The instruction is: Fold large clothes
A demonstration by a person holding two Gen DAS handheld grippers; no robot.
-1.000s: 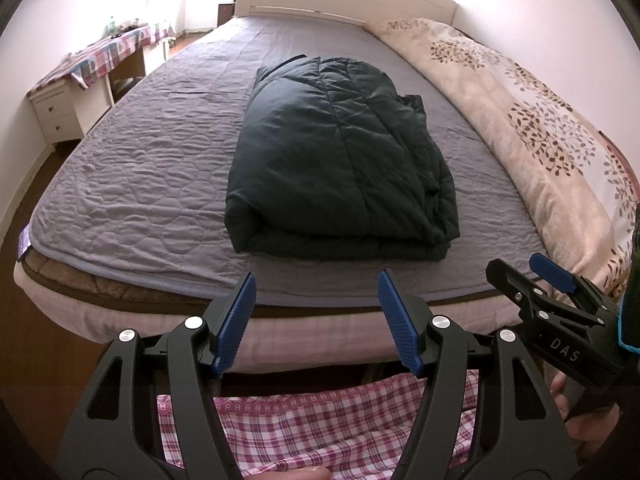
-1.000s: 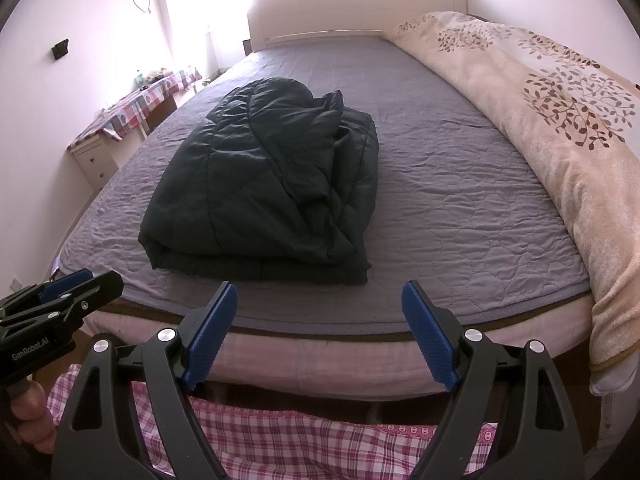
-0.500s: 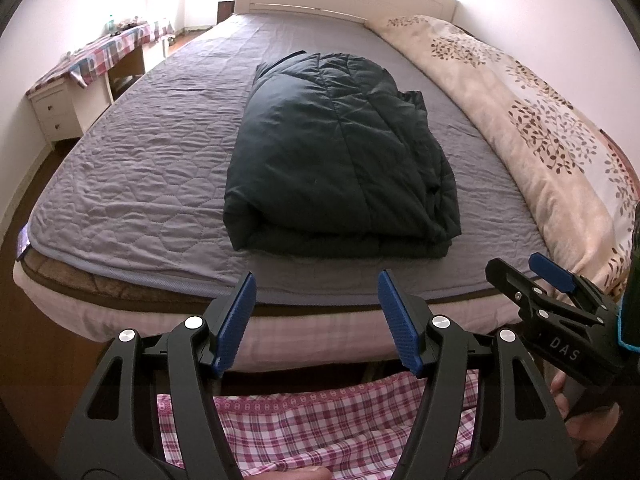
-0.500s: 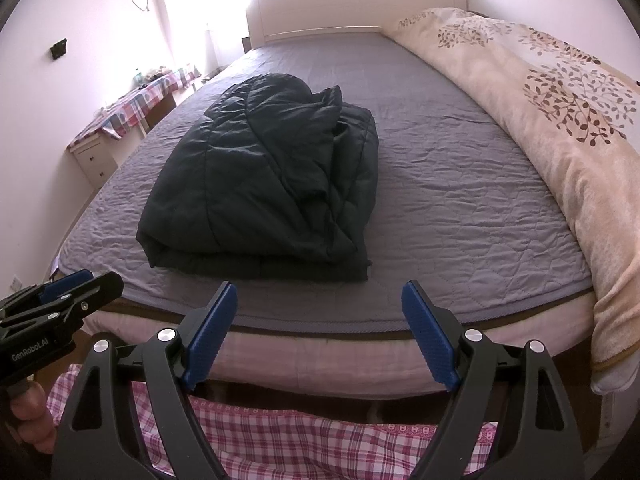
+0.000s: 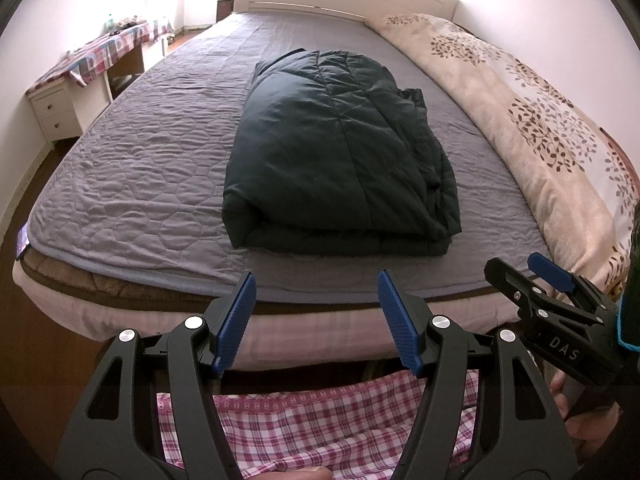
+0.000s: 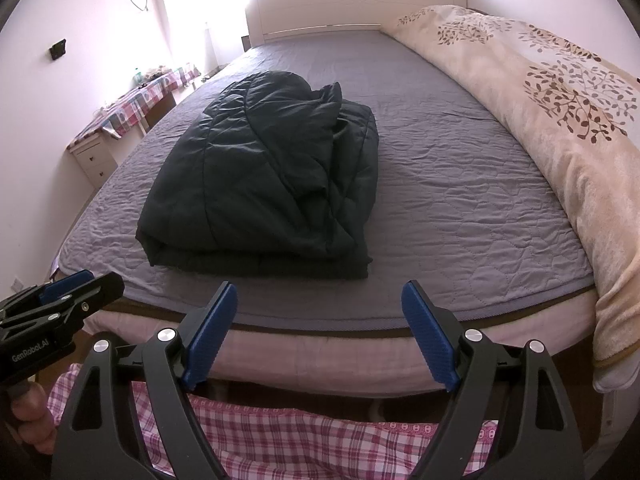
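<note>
With both jaws open and empty, we judge the folded jacket point(image 5: 340, 160) puffy, light, slippery; take its thick near fold.

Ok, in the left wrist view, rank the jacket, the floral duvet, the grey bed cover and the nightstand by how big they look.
1. Grey bed cover, largest.
2. Floral duvet and jacket: similar area; unsure, the duvet is partly cut off.
3. Nightstand, smallest, though farther off.
</note>
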